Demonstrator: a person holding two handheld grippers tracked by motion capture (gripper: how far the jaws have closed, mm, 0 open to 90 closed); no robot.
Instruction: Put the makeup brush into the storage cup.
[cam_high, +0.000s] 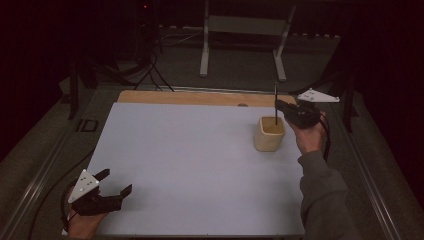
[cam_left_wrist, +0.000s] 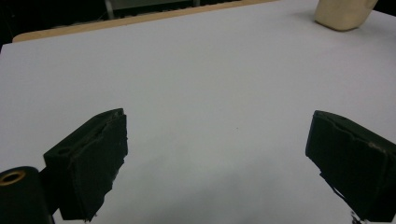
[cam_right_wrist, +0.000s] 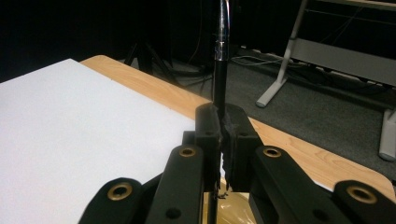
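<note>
Pen stands upright, clamped in the right tongs at right of centre in the high view, tip directly over the cup below (long axis vertical), while the left tongs gape empty at lower left over the worktop.

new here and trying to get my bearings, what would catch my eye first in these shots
The right tool at the far right of the white sheet, shut on a thin black pen that stands upright over a beige cup. Next, the left tool at the sheet's near left corner, its jaws wide open with nothing between them.
</note>
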